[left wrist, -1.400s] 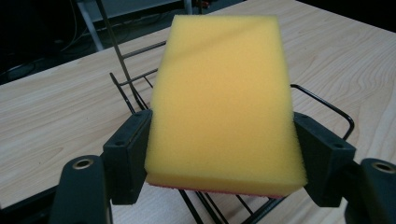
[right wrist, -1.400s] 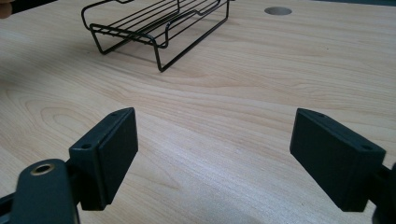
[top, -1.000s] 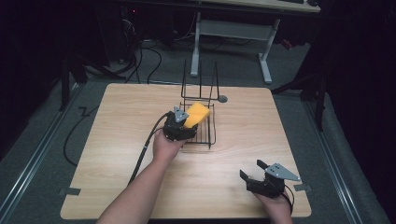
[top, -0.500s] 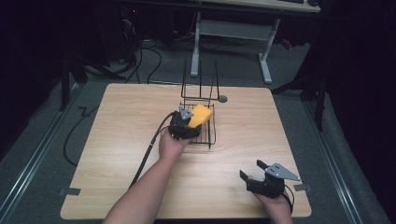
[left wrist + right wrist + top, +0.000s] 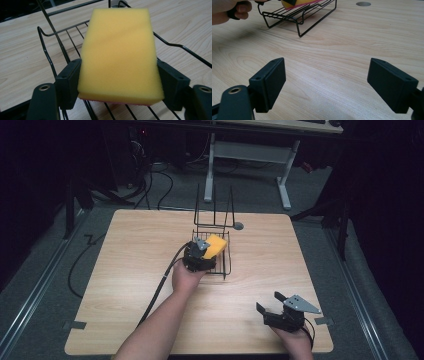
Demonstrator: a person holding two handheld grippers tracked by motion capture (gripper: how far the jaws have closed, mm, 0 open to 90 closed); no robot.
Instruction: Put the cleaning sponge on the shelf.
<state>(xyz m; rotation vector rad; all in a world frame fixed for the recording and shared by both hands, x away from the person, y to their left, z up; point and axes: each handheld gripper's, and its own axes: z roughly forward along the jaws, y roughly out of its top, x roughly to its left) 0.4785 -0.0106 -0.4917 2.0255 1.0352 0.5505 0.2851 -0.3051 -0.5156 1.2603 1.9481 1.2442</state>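
Over the black wire rack (image 5: pixel 216 251) near the middle of the wooden table (image 5: pixel 125 270), we see the left gripper (image 5: pixel 204 251) clamped on a yellow sponge (image 5: pixel 215 245). In the left gripper view the two black jaws press against the sponge's long sides, and the sponge (image 5: pixel 120 52) sits above the rack's wire floor (image 5: pixel 62 47); a thin pink layer shows along its underside (we cannot tell whether it touches the wires). The person's left hand (image 5: pixel 186 277) grips the tool from behind, and its black cable (image 5: pixel 157 290) trails back across the table toward the near edge.

At the table's near right corner we find the right gripper (image 5: pixel 272 306), held low by the right hand (image 5: pixel 292 340), with the grey three-cornered plate (image 5: pixel 299 303) on top. Its jaws stand wide apart with nothing between them, bare wood showing in the gap in the right gripper view. Farther off in that view stand the rack (image 5: pixel 299 15) and a round hole (image 5: pixel 363 4) in the tabletop.
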